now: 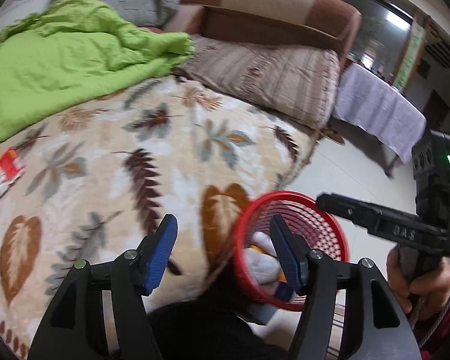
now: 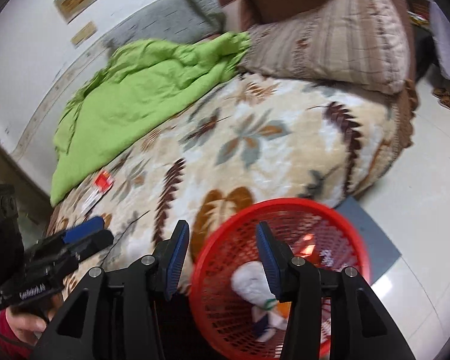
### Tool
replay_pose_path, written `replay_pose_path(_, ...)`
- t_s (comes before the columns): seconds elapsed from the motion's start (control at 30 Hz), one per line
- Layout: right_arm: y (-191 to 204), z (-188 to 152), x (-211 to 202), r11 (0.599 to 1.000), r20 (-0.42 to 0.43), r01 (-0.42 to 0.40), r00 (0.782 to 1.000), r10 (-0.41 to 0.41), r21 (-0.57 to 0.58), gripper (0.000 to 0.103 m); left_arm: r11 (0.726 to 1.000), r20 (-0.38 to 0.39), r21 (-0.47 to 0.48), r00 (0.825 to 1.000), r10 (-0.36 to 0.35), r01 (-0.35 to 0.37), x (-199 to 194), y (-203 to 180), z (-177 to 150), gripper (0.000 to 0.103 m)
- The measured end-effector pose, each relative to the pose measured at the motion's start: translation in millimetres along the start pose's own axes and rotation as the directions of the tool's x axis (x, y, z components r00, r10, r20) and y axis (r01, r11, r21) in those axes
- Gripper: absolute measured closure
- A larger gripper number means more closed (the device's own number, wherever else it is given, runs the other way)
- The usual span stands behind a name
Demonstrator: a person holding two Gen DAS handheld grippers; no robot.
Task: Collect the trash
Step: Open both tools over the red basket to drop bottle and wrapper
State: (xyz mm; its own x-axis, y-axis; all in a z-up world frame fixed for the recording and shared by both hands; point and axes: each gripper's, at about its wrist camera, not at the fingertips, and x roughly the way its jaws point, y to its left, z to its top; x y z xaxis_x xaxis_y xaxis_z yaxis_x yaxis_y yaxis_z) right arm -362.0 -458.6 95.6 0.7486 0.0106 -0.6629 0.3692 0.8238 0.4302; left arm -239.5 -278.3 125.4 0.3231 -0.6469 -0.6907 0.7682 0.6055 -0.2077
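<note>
A: Nearest item, lower centre of both views: the red mesh basket [image 2: 280, 273]. Orientation?

B: Its round mouth tips toward the cameras, long axis running from rim down to a base out of frame at the bottom. It stands on the pale floor [image 2: 429, 210], hard against the edge of the bed. Inside: crumpled white trash [image 2: 250, 282], with orange and dark blue scraps below it.

A: Left gripper [image 1: 222, 237]?

B: Blue pads [image 1: 162, 255] spread wide, nothing between them. The right-hand pad overlaps the basket mouth in the picture; contact cannot be told. The tool points forward and down over the bed edge.

A: Right gripper [image 2: 223, 246]?

B: Also spread wide and empty, one pad over the blanket, the other over the basket opening. In the left wrist view its black body enters from the right edge, gripped by the right hand [image 1: 417, 282], fist closed on the handle, red sleeve below.

A: Farther out?

B: Leaf-print blanket [image 2: 255, 138] covers the bed. A red and white wrapper [image 2: 100, 187] lies flat on it at left of frame, long axis slanting toward upper right, just beside the edge of the green quilt [image 2: 141, 90]. Behind that, a striped brown pillow [image 2: 330, 39] and a grey pillow [image 2: 171, 21] in the upper frame.
</note>
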Motion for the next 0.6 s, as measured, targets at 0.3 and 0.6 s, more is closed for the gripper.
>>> replay_pose_path(0.3, 62.7, -1.4, 36.3, 0.989, -0.078, -0.099, 0.993, 0.091, -0.105, 0.053, 0.961, 0.096, -0.042, 0.956, 0.277, -0.275, -45.9, 63.6, -9.2, 0.037)
replay_pose_path(0.6, 126.0, 0.8, 64.7, 0.960, -0.130, -0.158, 0.983, 0.131, -0.232, 0.053, 0.889, 0.152, -0.114, 0.877, 0.457, -0.444, -88.8, 111.2, -22.3, 0.032)
